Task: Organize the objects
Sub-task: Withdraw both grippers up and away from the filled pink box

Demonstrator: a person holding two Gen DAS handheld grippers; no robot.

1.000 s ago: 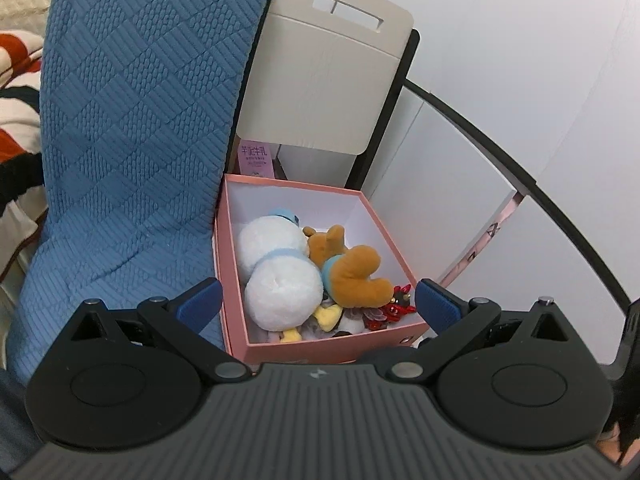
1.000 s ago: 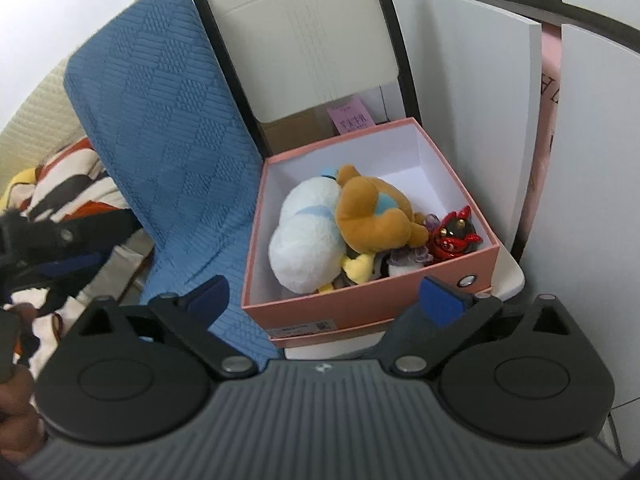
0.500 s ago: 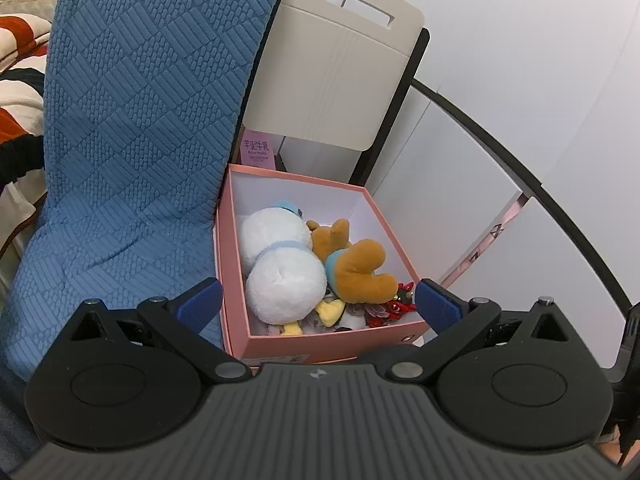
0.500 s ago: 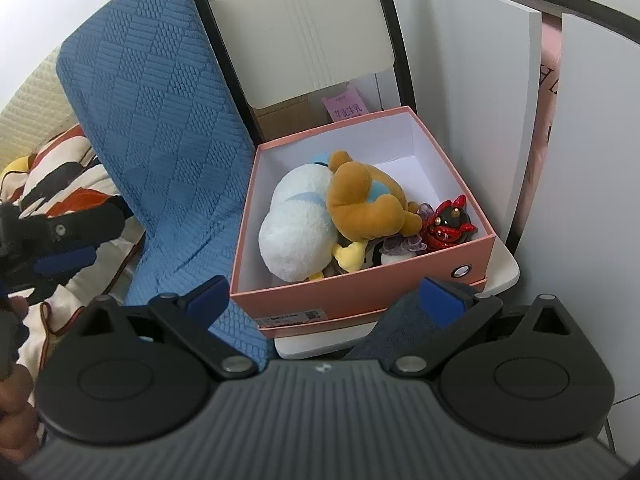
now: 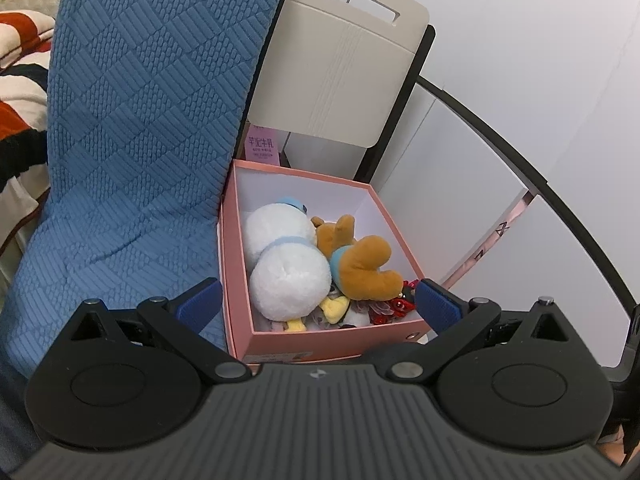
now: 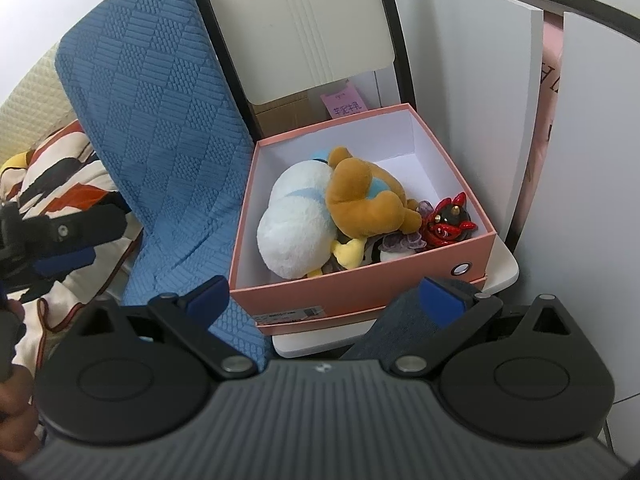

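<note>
**Toys boxed, both claws empty**

Nearest: left gripper [image 5: 316, 300] with blue tips spread wide, nothing between them. Right gripper [image 6: 326, 292] the same, tips apart and empty, hanging just short of the near wall of the box. Dark grey cloth [image 6: 404, 320] under the right tip; cannot tell what it is.

Next out: pink box [image 6: 360, 284], lid off, sitting on a white ledge [image 6: 500, 272]. Packed inside, touching one another: white plush duck [image 6: 296, 220] on the left, brown plush [image 6: 364, 200] lying partly over it, small red horned figure [image 6: 448, 220] in the near right corner, bits of a smaller toy [image 6: 394, 250] wedged below. Back right of the box bare.

Beside the box, left: blue quilted cover [image 5: 140, 120] draped down. Striped blanket [image 6: 60, 172] further left.

Behind: beige folding chair back [image 5: 340, 64], pink label [image 5: 262, 146], white panels [image 5: 520, 160].

Judgement: gathering looks largely done, all visible toys in the box. No loose toy seen outside. No lid seen; likely left, closing or moving the box, if anything.
</note>
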